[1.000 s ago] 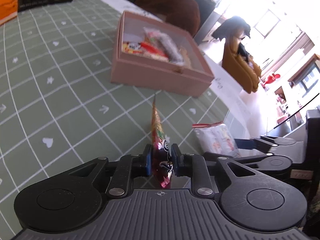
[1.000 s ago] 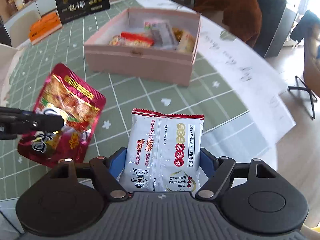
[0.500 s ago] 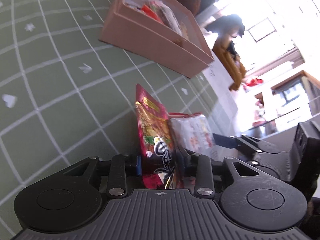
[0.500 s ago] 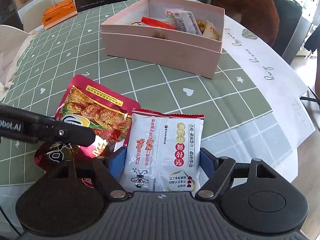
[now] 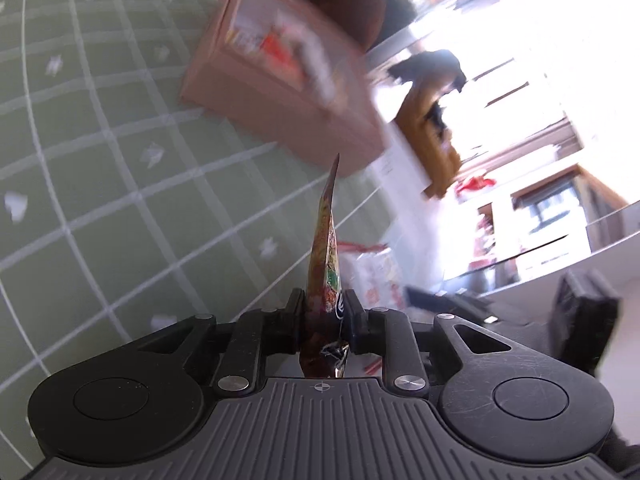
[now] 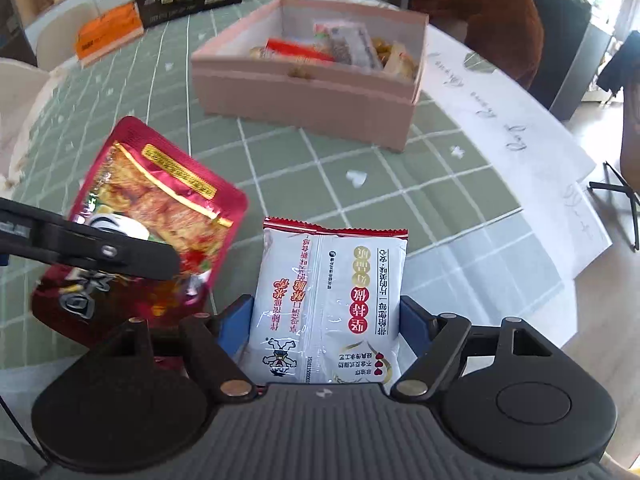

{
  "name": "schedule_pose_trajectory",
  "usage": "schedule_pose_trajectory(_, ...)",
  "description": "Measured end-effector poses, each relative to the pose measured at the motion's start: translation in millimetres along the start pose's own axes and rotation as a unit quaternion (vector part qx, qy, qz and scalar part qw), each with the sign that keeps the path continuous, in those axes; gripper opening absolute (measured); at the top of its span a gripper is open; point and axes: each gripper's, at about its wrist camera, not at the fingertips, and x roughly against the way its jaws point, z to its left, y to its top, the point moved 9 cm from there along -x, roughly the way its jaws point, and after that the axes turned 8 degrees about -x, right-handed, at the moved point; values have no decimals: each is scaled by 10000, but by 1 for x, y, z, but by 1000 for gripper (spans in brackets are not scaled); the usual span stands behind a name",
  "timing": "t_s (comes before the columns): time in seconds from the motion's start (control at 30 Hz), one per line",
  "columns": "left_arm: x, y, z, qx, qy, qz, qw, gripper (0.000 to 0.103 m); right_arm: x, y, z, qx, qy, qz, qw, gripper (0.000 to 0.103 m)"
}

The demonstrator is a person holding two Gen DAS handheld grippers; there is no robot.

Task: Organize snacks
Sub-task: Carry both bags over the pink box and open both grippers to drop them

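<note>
Snacks are partly sorted. In the left wrist view, the left gripper (image 5: 323, 312) has its fingers clamped on a red packet (image 5: 325, 256), held edge-on above the green worktop (image 5: 120, 184), short of the pink box (image 5: 280, 92).

In the right wrist view, the right gripper (image 6: 326, 320) has its fingers clamped on a white packet (image 6: 328, 304). Several snacks already lie in the box; I judge that these two packets remain.

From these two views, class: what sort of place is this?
Probably a home dining area: a table under a green checked tablecloth, a brown upholstered chair drawn up to it, and a pink box of snack packets on top.
</note>
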Motion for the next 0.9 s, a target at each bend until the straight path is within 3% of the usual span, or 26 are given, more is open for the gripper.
schedule_pose_trajectory(0.13, 31, 47, -31, -326, -134, -611, 9975, 24, 24, 22, -5, -93, 70, -279, 9995, 77)
schedule_pose_trajectory(0.27, 55, 116, -58, -779, -109, -1182, 9899, 25, 53, 54, -8, -207, 261, -680, 9971, 77)
schedule_pose_trajectory(0.43, 28, 202, -51, -844, -40, -1594, 9836, 25, 79, 99, -9, -149, 341, -1232, 9917, 77)
schedule_pose_trajectory(0.5, 3, 225, -27, -576, 260, -1523, 9863, 26, 82, 110, -8, -95, 327, -1337, 9904, 77)
schedule_pose_trajectory(0.6, -9, 229, 0, -736, 1087, -1469, 9804, 26, 83, 115, -8, -36, 258, -1375, 9902, 77)
schedule_pose_trajectory(0.8, 5, 174, 3, -1025, 1215, -1320, 9784, 26, 70, 106, -30, -381, 183, -1104, 9930, 77)
schedule_pose_trajectory(0.9, 12, 140, 9, -973, 1362, -1166, 9790, 26, 62, 122, -25, -408, 152, -1042, 9936, 77)
